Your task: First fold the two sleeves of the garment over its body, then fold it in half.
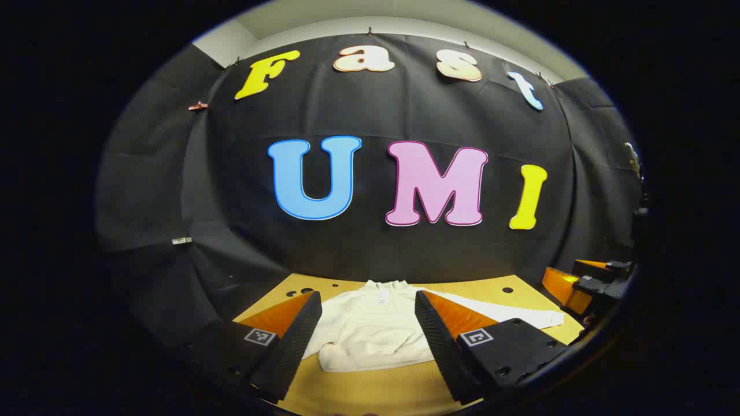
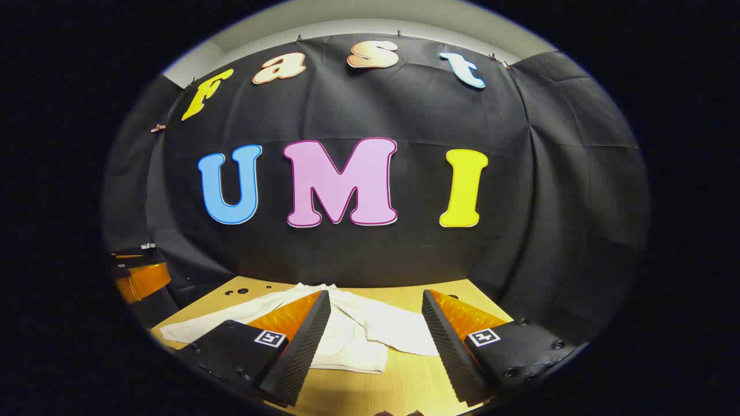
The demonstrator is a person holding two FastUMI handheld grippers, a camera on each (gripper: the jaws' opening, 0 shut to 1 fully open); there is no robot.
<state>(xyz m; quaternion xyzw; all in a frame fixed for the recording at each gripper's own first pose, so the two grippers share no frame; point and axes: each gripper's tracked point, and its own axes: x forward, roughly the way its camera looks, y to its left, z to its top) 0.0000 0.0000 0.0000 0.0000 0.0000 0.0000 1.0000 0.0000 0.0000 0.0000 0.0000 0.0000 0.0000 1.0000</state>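
Note:
A white long-sleeved garment point(image 1: 370, 338) lies flat on the wooden table point(image 1: 370, 387), collar toward the wall. In the left gripper view one sleeve point(image 1: 520, 315) stretches out to the right. My left gripper point(image 1: 367, 297) is open above the near side of the garment and holds nothing. In the right gripper view the garment point(image 2: 352, 341) shows one sleeve point(image 2: 196, 326) reaching left and the other sleeve point(image 2: 404, 335) slanting to the right. My right gripper point(image 2: 376, 294) is open over it, with nothing between its fingers.
The booth's black cloth wall closes off the back and both sides of the table. Small dark holes point(image 1: 306, 290) dot the tabletop's far edge. The right gripper point(image 1: 589, 283) hangs at the table's right end; the left gripper point(image 2: 136, 271) shows at the left end.

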